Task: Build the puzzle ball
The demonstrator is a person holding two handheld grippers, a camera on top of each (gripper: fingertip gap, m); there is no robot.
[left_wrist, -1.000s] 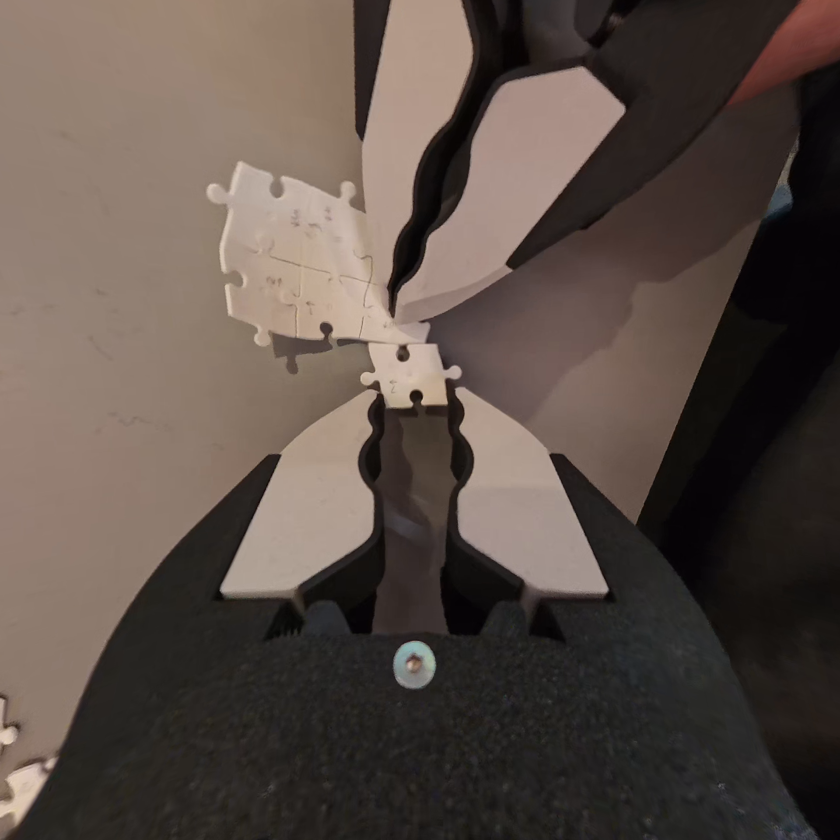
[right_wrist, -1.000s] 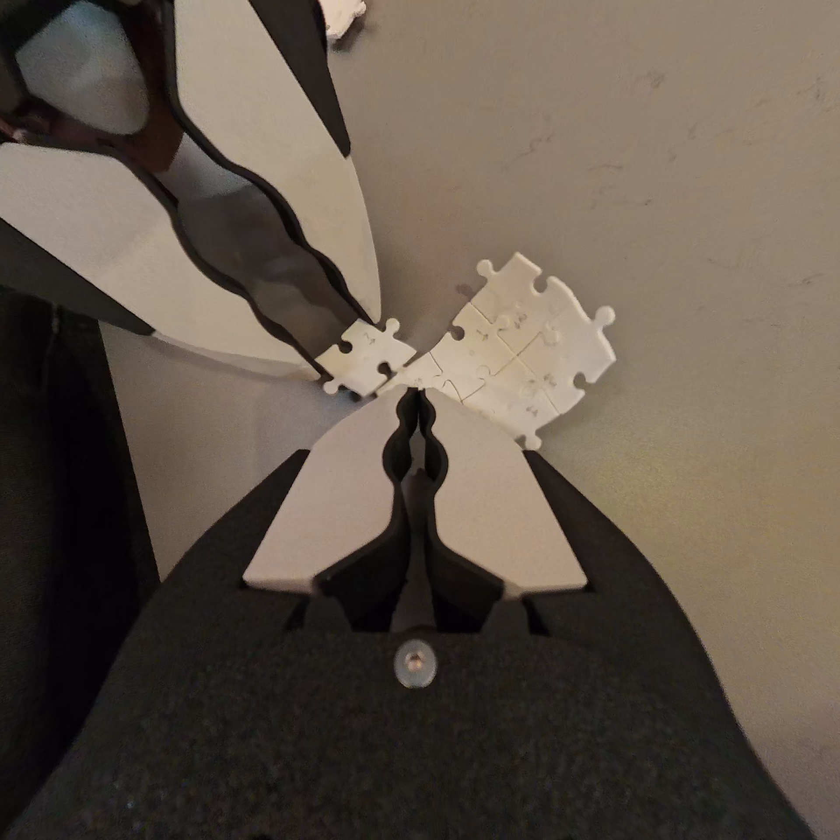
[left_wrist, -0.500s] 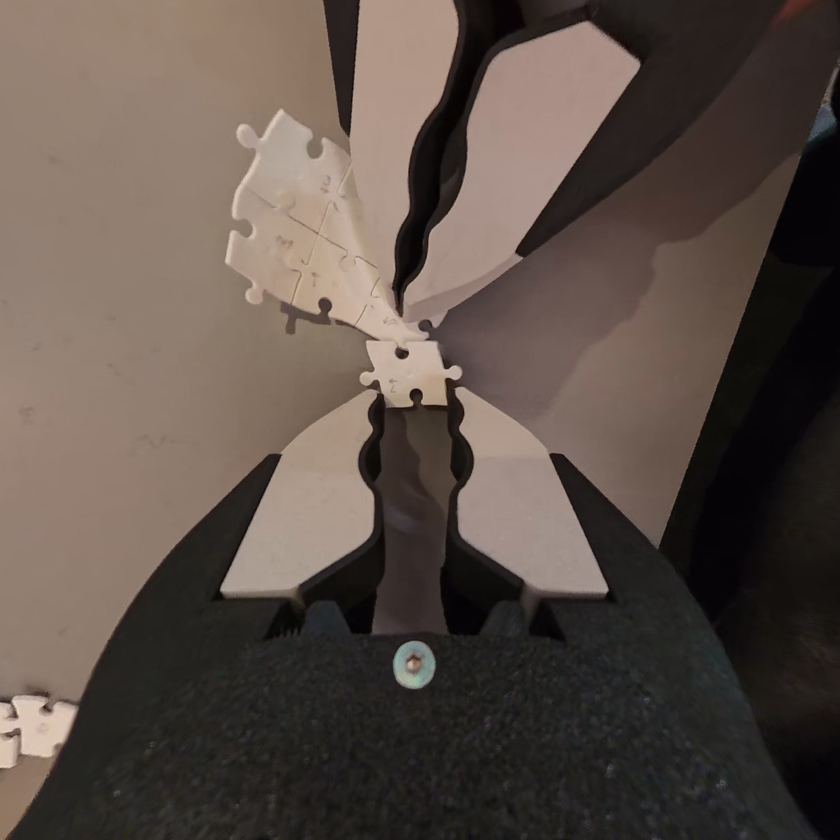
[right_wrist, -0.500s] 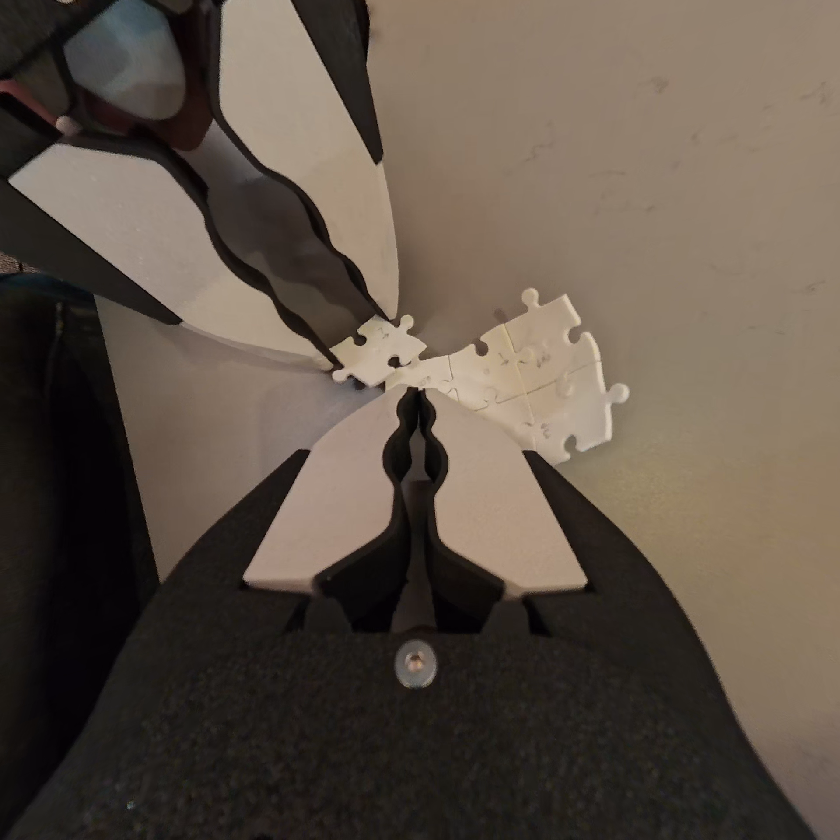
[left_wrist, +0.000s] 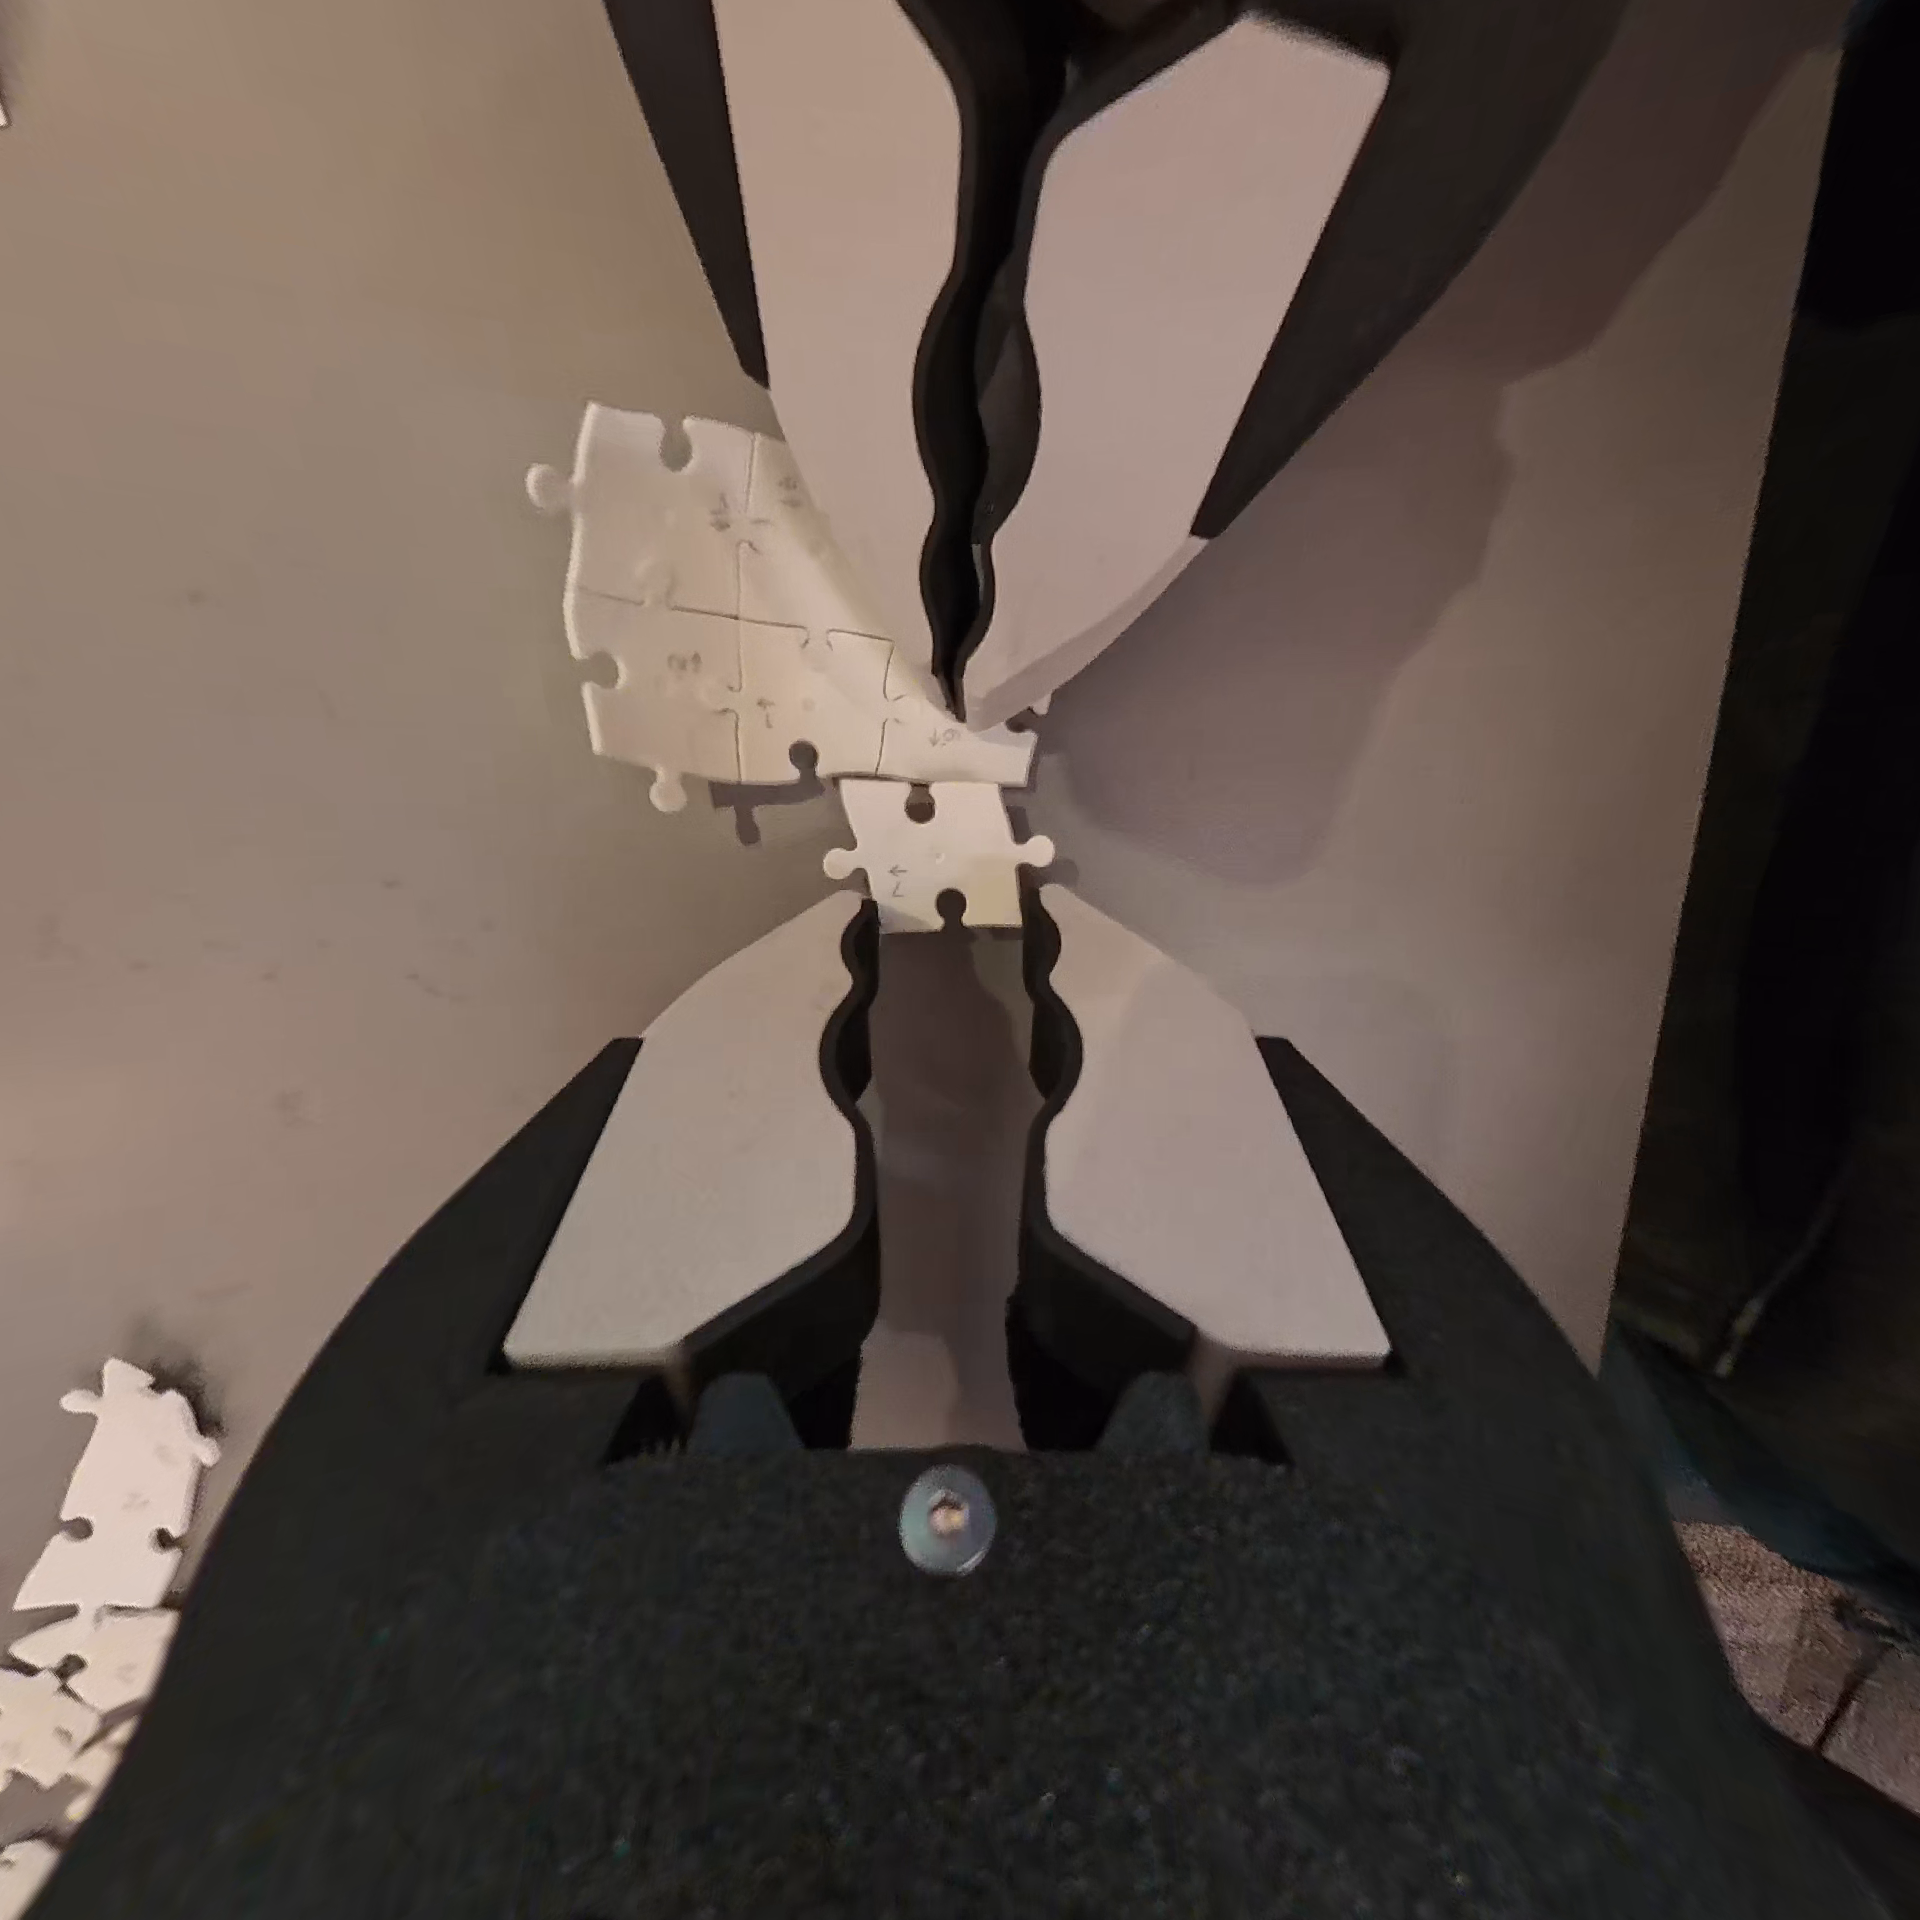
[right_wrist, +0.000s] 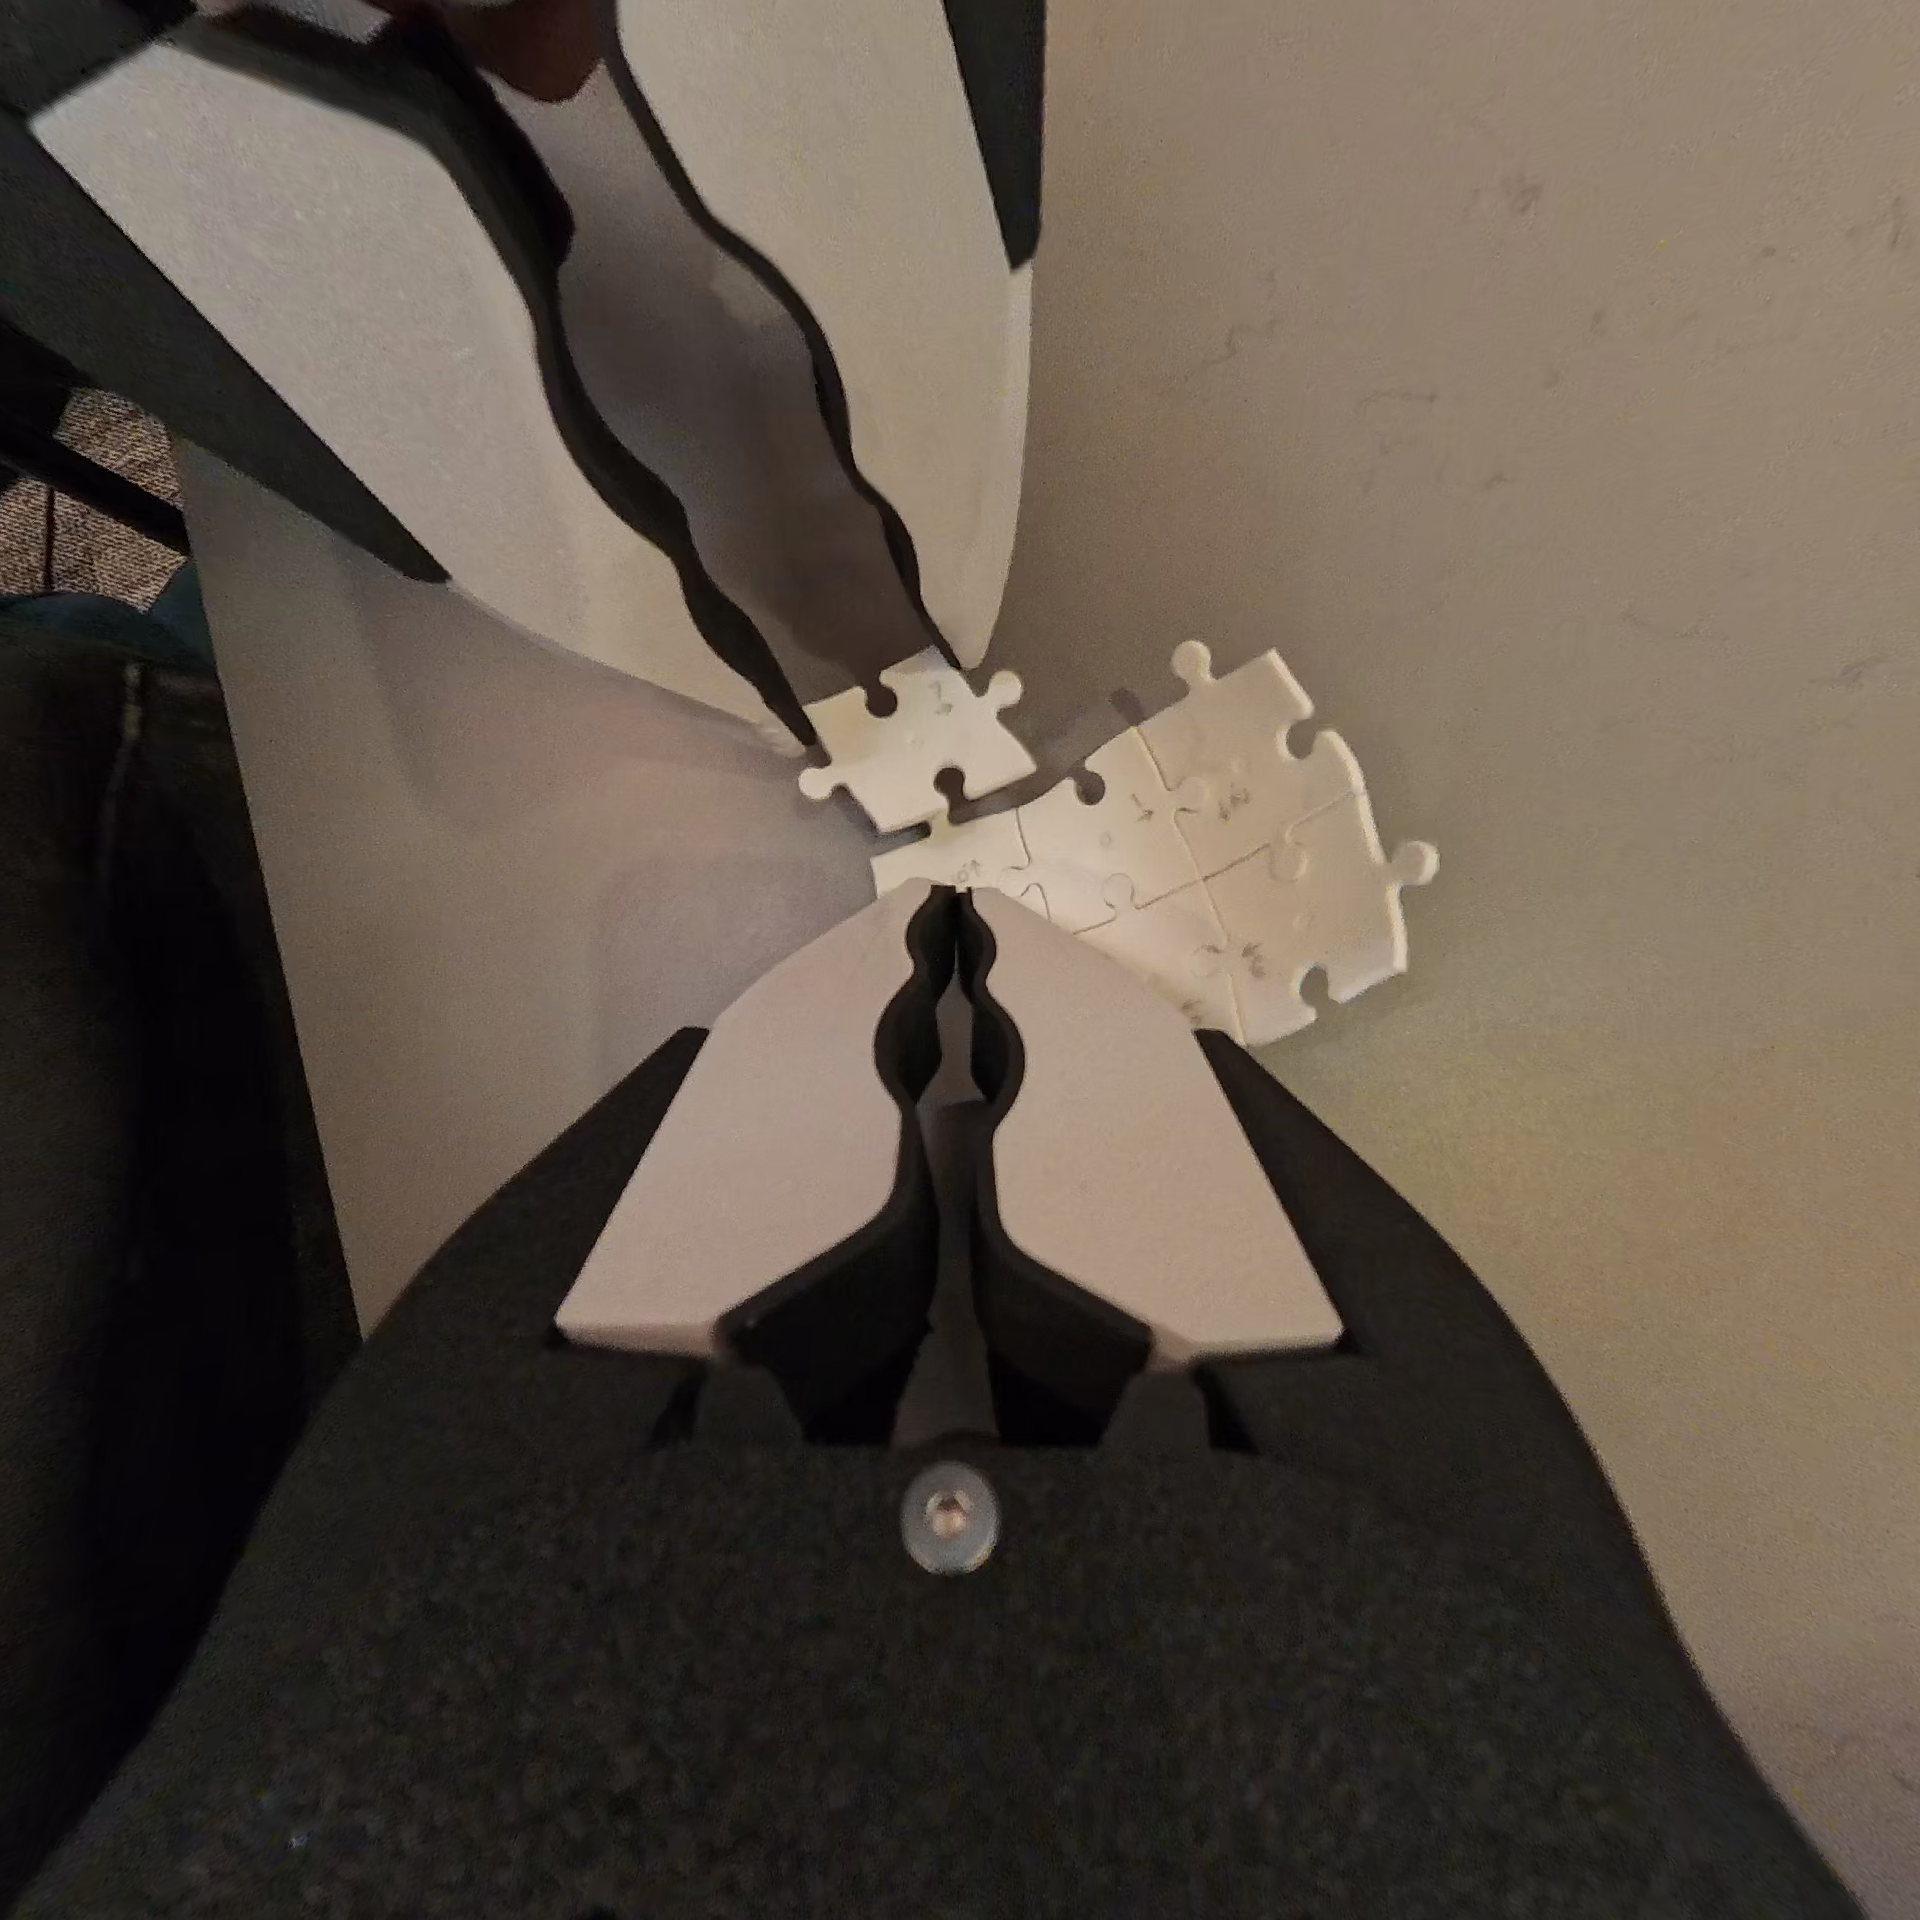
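1. Nearest in the left wrist view, the left gripper point(left_wrist: 948, 914) pinches the near edge of a single white plastic jigsaw piece point(left_wrist: 935, 857). Its fingertips stand only as far apart as the piece is wide, which leaves the far edge and side knobs free to mate.

2. Just beyond the single piece, touching and slightly overlapping its far edge, is the curved white panel of joined puzzle pieces point(left_wrist: 717, 644). The two edges meet but do not look locked flush. I judge this to be the fitting step, with the piece offered to the panel's open corner.

3. The right gripper point(right_wrist: 954, 896) is pressed together on the panel's corner tile, next to the single piece. Holding that corner braces the panel where the push arrives, and the rest of the panel fans out unsupported, clear of both tools.

4. Both parts hang in the air above the plain beige tabletop point(left_wrist: 260, 727), so neither curved part has to be forced flat.

5. Well apart from the single piece, at the left gripper's near-left side, loose white puzzle pieces point(left_wrist: 114, 1507) lie on the tabletop; most of the ball seems unbuilt.
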